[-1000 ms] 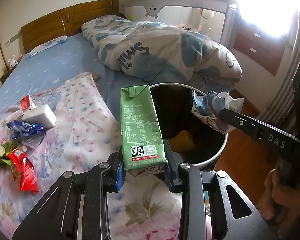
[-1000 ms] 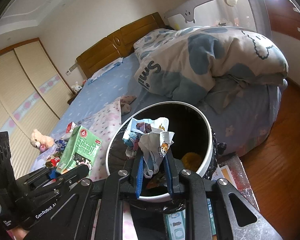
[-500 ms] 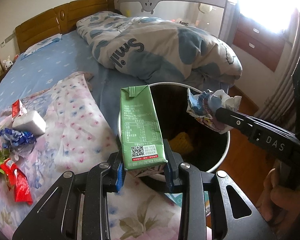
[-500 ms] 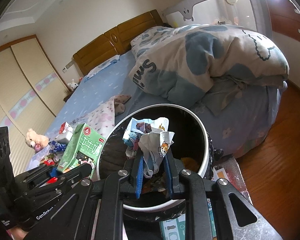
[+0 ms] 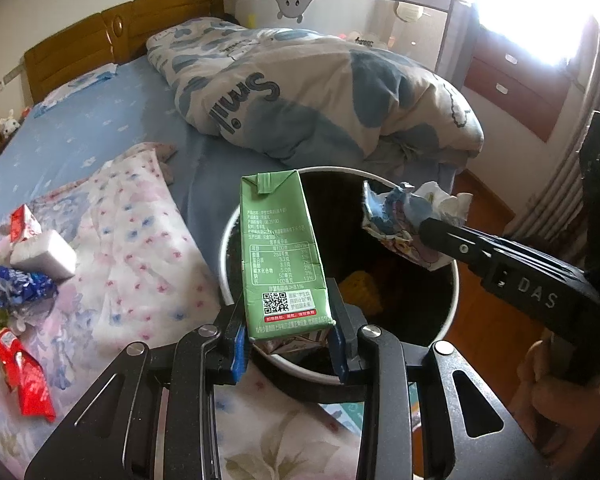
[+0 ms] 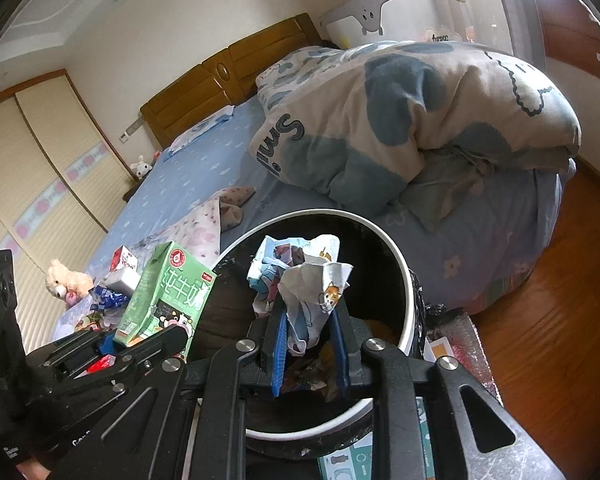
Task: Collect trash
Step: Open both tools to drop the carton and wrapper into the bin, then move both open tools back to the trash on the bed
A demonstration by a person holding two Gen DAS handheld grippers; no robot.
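A wooden headboard (image 5: 116,36) stands at the far end of a bed with a blue sheet (image 5: 80,136). A bunched duvet (image 5: 300,92) printed with blue clouds lies right of centre. A floral cloth (image 5: 140,248) covers the near left. Far left, a toy rabbit (image 6: 141,166) sits beside sliding wardrobe doors (image 6: 32,168).

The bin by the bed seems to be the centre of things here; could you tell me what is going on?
A person is clearing trash off the bed with a handheld gripper in each hand. The left gripper is clamped on a green milk carton, held upright at the near rim of the round bin. The right gripper grips a crumpled printed wrapper over the bin's opening. Neither has been let go yet. More wrappers lie on the floral sheet.
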